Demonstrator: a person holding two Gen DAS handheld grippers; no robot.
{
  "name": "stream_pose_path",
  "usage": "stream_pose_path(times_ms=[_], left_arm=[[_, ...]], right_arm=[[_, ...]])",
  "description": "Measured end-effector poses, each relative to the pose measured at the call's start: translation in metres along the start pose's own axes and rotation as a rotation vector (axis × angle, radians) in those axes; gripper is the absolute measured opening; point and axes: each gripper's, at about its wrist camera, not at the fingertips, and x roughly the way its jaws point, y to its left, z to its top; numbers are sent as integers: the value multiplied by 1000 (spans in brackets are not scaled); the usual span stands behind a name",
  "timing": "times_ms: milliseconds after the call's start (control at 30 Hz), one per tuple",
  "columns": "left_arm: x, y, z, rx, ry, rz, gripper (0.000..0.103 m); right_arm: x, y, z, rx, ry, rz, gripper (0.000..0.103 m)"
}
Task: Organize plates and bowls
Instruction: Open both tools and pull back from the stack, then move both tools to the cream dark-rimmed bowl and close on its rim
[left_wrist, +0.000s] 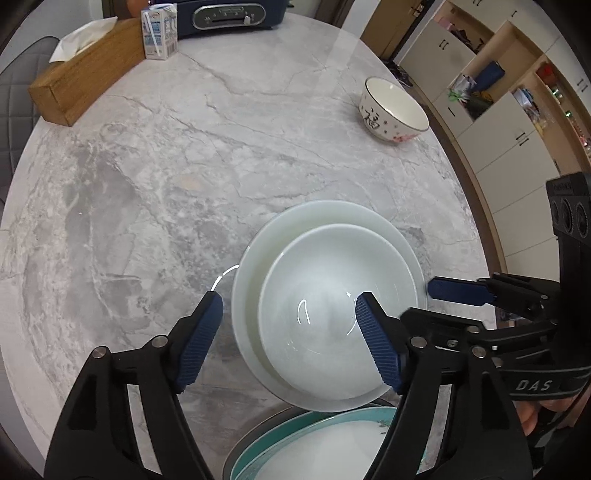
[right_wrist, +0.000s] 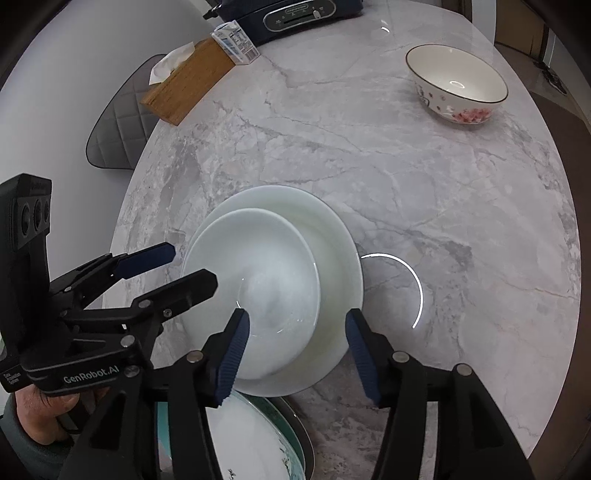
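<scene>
The table (left_wrist: 155, 177) is a round marble top with plenty of bare room in the middle and toward the far side, so moves there are safe; the risk lies at the near edge, where the dishes crowd. The plate (left_wrist: 258, 266) sits close to that edge with the white bowl (left_wrist: 332, 295) nested in it off-centre, and its near rim seems to overlap the teal plate (left_wrist: 280, 435) stack; a sideways nudge could probably slide it off or chip the rims. The patterned bowl (right_wrist: 458, 85) stands well apart, near the far right edge, so a hasty pinch on its rim could push it over. The tissue box (left_wrist: 85, 77) and milk carton (left_wrist: 159, 33) are far off and no obstacle. The left gripper (left_wrist: 288, 325) is spread wide, one finger over the white bowl; the right gripper (right_wrist: 295, 350) is also wide, straddling the plate's near rim, holding nothing. Both tongs near the same stack could clash.
</scene>
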Motion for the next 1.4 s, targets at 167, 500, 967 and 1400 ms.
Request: stream_pose_path(times_ms=[167,500,967,1400], left_arm=[[-27,7,6,-27,-45,-14,76],[-31,13,56,-23,-87,47,103],[32,-62,206,128,-106,1,103],[132,-101,269,175,-8,25,102]], right_arm=[[-36,-24,2,81,-101,104,88],[-60,-82,22,180,-183,33,103],[-57,-175,101,355,-312,21,101],[-18,-212,158,418,-251,-10,79]])
